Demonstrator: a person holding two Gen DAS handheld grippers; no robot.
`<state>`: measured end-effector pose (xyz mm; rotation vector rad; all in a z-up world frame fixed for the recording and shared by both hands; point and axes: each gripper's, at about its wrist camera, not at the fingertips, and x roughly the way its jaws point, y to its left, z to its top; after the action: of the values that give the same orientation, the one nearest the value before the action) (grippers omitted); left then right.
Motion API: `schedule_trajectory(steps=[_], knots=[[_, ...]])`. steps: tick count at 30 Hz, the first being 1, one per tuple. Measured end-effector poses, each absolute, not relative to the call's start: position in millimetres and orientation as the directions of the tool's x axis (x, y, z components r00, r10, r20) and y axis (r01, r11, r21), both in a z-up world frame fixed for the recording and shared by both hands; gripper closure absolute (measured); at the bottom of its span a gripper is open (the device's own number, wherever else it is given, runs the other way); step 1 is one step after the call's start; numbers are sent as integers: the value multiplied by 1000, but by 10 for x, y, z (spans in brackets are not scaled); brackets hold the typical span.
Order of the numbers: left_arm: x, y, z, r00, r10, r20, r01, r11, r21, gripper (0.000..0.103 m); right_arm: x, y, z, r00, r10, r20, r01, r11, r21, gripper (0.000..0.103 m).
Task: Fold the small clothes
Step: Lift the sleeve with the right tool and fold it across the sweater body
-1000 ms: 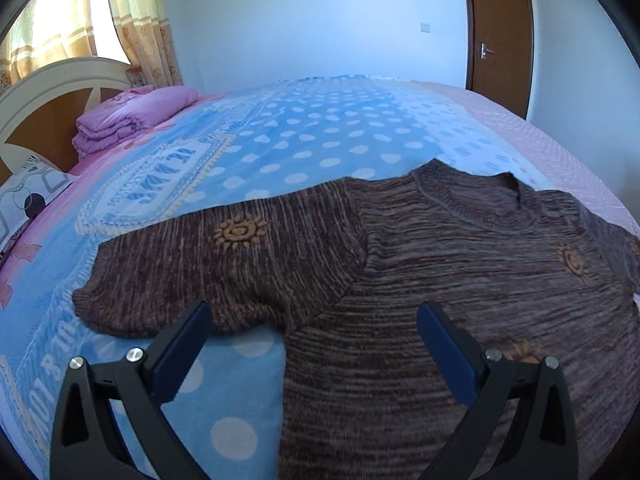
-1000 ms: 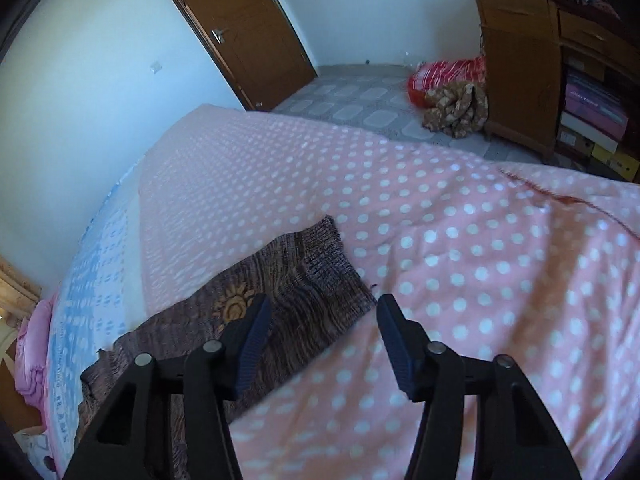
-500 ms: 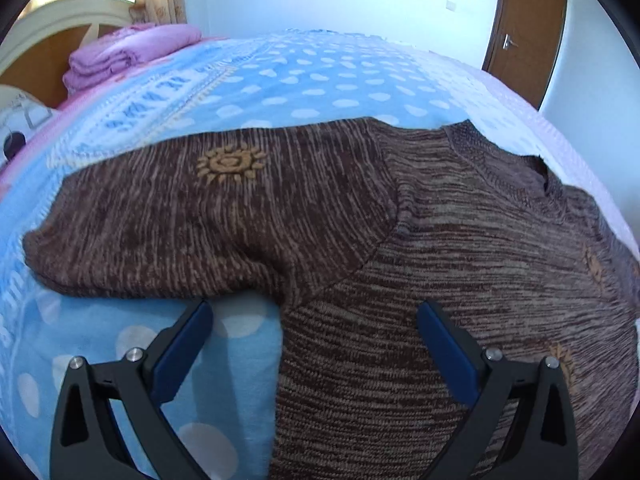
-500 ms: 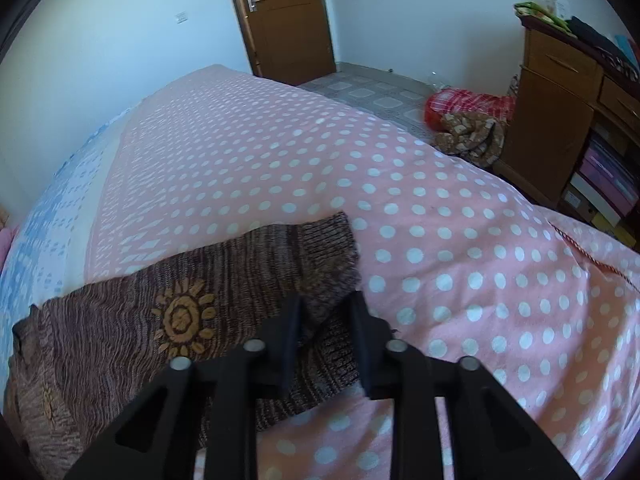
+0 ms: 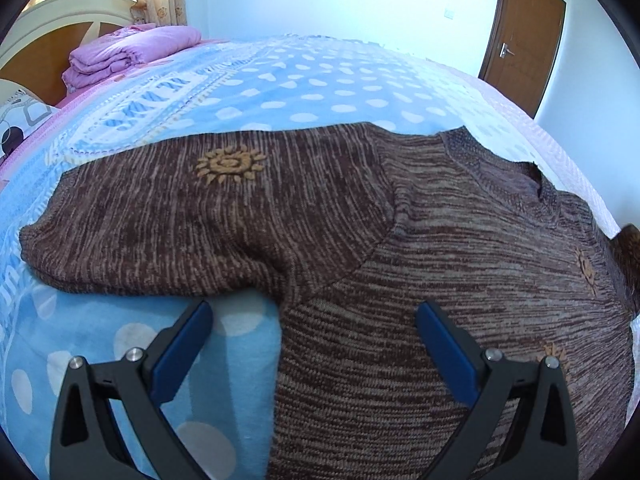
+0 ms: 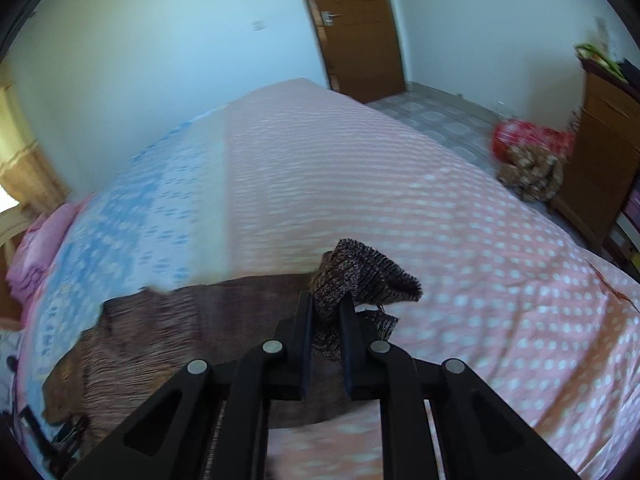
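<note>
A brown knitted sweater (image 5: 440, 240) with orange sun motifs lies flat on the bed. Its left sleeve (image 5: 200, 220) stretches out to the side. My left gripper (image 5: 312, 308) is open just above the armpit, one finger over the blue sheet and the other over the body. In the right wrist view my right gripper (image 6: 327, 298) has the other sleeve's cuff (image 6: 368, 276) between its pads; its jaws are still closing on it. The cuff is bunched and lifted off the pink sheet, with the sweater body (image 6: 200, 320) trailing to the left.
A folded purple quilt (image 5: 128, 56) lies by the headboard (image 5: 52, 12). The bed sheet (image 6: 480, 260) is pink with dots on the right half. A wooden cabinet (image 6: 608, 152) and a red bundle (image 6: 528, 148) stand on the floor beside the door (image 6: 352, 20).
My right gripper closed on the sleeve cuff, lifted it and swung left. My left gripper sank closer to the sweater, then held still.
</note>
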<state>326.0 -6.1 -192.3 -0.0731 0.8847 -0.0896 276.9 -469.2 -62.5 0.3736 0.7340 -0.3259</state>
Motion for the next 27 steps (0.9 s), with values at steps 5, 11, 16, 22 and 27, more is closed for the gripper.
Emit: schedule_trajectory(steps=[5, 11, 16, 22, 27], knots=[[3263, -60, -1921, 634, -111, -765, 49, 993, -104, 0, 3099, -3949, -643, 722, -24, -692, 274, 928, 253, 91], [3257, -34, -1917, 641, -130, -756, 52, 991, -126, 0, 3581, -2812, -899, 698, 157, -699, 116, 938, 326, 92], [3259, -29, -1919, 644, -134, -754, 54, 990, -130, 0, 3844, -2053, -1239, 657, 290, -696, -1, 923, 384, 91], [3254, -13, -1921, 648, -148, -747, 57, 988, -146, 0, 4024, -1814, -1536, 605, 449, -657, -93, 860, 502, 60], [3252, -10, -1920, 650, -154, -744, 58, 987, -153, 0, 3828, -2043, -1458, 655, 440, -614, -81, 849, 522, 54]])
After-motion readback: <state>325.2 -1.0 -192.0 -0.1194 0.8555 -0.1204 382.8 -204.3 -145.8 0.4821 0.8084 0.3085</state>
